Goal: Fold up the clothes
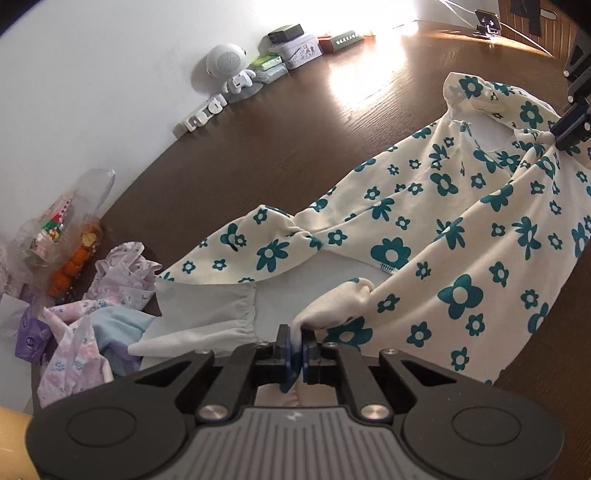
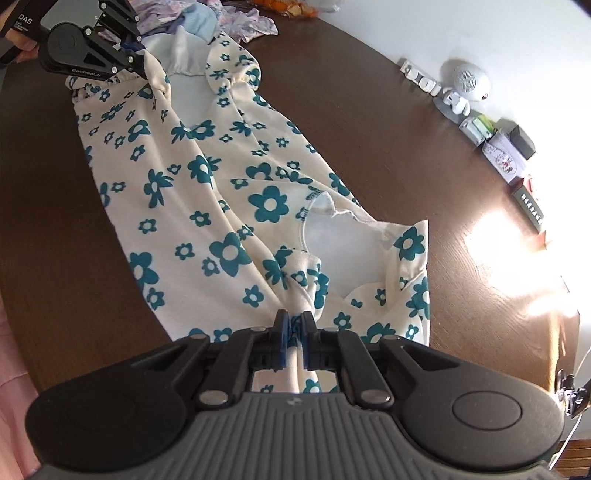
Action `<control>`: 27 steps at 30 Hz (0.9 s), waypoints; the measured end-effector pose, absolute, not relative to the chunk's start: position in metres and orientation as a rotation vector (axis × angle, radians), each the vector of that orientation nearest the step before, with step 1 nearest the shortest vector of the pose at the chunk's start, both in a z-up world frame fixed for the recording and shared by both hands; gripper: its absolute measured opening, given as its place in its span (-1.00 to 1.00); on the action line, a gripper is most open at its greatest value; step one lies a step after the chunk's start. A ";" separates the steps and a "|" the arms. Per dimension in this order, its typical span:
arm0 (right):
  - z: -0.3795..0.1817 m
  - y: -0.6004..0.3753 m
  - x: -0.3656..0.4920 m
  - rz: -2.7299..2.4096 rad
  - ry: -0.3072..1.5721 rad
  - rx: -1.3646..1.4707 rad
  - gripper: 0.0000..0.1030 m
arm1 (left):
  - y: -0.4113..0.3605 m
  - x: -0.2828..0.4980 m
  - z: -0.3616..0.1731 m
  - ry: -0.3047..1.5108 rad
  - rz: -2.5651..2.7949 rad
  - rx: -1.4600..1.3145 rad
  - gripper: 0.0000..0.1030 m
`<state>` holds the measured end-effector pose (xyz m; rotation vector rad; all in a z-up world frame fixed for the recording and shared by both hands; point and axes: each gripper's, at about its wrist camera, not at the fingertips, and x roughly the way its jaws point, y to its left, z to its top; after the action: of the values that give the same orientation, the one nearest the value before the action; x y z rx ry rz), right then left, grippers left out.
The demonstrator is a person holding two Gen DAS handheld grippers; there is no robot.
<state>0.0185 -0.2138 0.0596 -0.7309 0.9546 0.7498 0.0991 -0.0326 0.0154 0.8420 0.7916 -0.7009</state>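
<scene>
While its jaws pinch a bunched cream fold, the left gripper holds one end of a cream garment printed with teal flowers, which stretches away ahead of it and to its right across a dark wooden table. At the far right of the left wrist view, the right gripper is clamped on the garment's other gathered end. Left of the left gripper lies a heap of pink, lilac and pale blue clothes; beyond the heap, a clear plastic bag holds small orange fruits and bright wrapped packets. Far ahead, against the white wall, stand a white robot figurine, a printed tin with a dark box stacked on top, and flat boxes.

From the right wrist view, the right gripper is closed on a twisted bunch of the flowered garment, with the open neckline just ahead and slightly right. The cloth runs forward and left to the left gripper, shut on a gathered cuff, with the clothes heap past it. Far to the right, the figurine and tin line the wall, beside a glare of sunlight on the table.
</scene>
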 end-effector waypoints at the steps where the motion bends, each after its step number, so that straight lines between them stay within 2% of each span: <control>1: 0.056 -0.214 0.020 0.752 0.964 -0.725 -0.88 | -0.033 0.103 0.012 0.807 -0.698 0.833 -0.84; 7: 0.040 -0.215 0.025 0.751 0.984 -0.672 -0.86 | -0.028 0.114 0.003 0.850 -0.668 0.765 -0.58; 9: 0.046 -0.221 0.025 0.739 0.973 -0.631 -0.84 | -0.024 0.113 0.007 0.841 -0.643 0.750 -0.19; 11: 0.055 -0.227 0.025 0.723 0.959 -0.582 -0.78 | -0.015 0.106 0.021 0.802 -0.622 0.729 -0.03; 12: 0.062 -0.231 0.023 0.709 0.942 -0.561 -0.67 | -0.011 0.103 0.028 0.781 -0.614 0.717 -0.03; 18: 0.102 -0.227 -0.009 0.756 0.819 -0.502 -0.65 | -0.005 0.063 0.061 0.678 -0.720 0.669 -0.05; 19: 0.099 -0.217 -0.015 0.791 0.813 -0.514 -0.65 | -0.012 0.057 0.057 0.686 -0.758 0.669 -0.09; 21: 0.088 -0.194 -0.026 0.855 0.808 -0.548 -0.65 | -0.024 0.047 0.048 0.703 -0.830 0.669 -0.38; 27: 0.055 -0.179 -0.027 0.862 0.830 -0.543 -0.65 | -0.035 0.045 0.003 0.807 -0.863 0.650 -0.51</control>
<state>-0.0267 -0.1787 0.0555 -0.5432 0.8302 0.8619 0.0450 -0.0353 0.0034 0.6496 0.8070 -0.8632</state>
